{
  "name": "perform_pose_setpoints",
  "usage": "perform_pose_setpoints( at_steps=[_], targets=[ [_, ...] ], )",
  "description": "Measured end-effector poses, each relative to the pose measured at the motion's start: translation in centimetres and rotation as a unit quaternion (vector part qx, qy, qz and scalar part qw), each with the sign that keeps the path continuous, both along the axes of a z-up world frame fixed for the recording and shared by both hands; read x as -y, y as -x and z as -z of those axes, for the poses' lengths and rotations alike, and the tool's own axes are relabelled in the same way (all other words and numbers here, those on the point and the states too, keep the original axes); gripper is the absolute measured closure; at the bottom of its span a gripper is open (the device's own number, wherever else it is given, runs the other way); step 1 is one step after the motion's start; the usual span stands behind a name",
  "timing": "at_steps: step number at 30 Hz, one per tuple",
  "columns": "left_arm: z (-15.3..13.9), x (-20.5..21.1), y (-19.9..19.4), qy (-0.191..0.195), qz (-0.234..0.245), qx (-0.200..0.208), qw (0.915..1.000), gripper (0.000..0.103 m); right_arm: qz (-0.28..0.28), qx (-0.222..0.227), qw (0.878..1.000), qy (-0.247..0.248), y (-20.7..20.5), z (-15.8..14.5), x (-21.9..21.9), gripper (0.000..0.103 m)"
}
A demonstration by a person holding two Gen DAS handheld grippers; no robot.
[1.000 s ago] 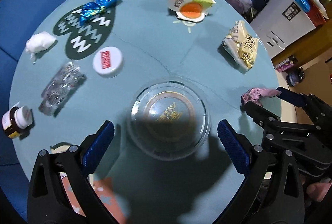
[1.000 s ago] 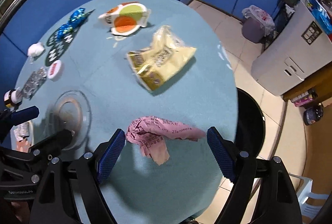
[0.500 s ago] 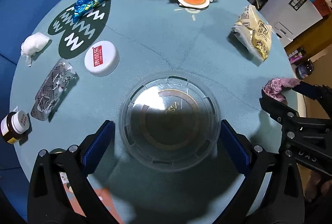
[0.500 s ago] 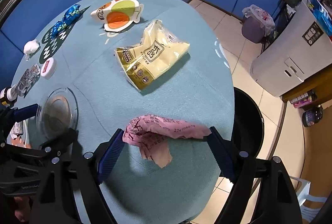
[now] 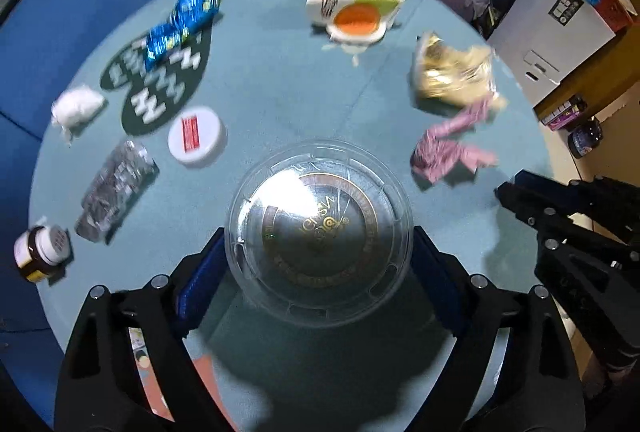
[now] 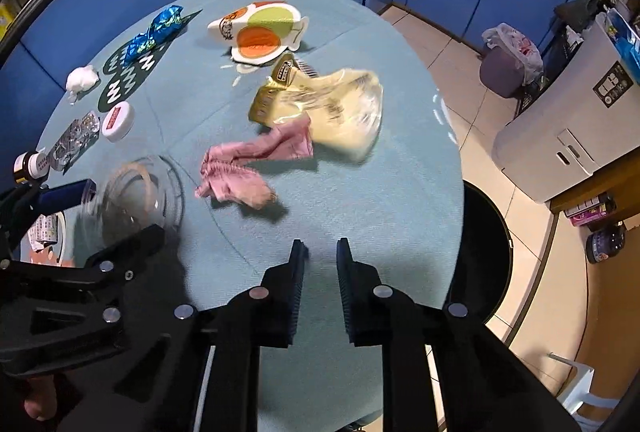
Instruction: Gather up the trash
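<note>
mid-collection, nothing binned yet. clear plastic bowl [image 5: 318, 232], round, glossy, ribbed rim, sitting low centre of left view between the left gripper [image 5: 316, 268] fingers; pads close against both sides, contact looks likely but can't confirm a firm grip. right gripper [image 6: 320, 272] low centre of right view, fingers nearly closed with a narrow gap, holding nothing.

pink paper [image 6: 248, 167], crumpled, thin, printed, lying loose mid-frame in right view, above the right gripper and apart from it, one end touching the yellow snack bag [image 6: 332, 107], crinkly, shiny film, blurred.

other trash on the round teal table [image 6: 360, 216]: blue foil wrapper [image 5: 180, 21] upper left, white tissue wad [image 5: 76, 105] left, silver blister pack [image 5: 116, 187], white round lid [image 5: 197, 135], small brown jar [image 5: 40, 252] far left edge, orange-green-white carton [image 5: 354, 11] top centre.

black bin [image 6: 486, 244] by the table's right edge in right view, likely drop spot.

next, probably: open right fingers, come down over the pink paper, pinch; soft paper may slip or drag the bag.
</note>
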State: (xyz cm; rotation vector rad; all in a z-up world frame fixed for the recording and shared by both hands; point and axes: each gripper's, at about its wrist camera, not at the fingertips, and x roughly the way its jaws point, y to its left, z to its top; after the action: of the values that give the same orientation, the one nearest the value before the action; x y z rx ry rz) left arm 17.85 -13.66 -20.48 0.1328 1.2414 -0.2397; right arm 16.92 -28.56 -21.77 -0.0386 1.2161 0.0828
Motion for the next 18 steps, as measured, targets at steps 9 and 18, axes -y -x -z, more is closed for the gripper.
perform_pose_setpoints(
  at_steps=[9,18],
  targets=[
    [-2.3,1.2,-0.1,-0.002,0.004,0.035,0.9994,0.017,0.024,0.032,0.999,-0.011,0.6,-2.4,2.5,0.09],
    [-3.0,0.4,0.0,-0.005,-0.026,0.04,0.9988,0.017,0.009,0.028,0.995,-0.098,0.6,-2.6,2.8,0.091]
  ],
)
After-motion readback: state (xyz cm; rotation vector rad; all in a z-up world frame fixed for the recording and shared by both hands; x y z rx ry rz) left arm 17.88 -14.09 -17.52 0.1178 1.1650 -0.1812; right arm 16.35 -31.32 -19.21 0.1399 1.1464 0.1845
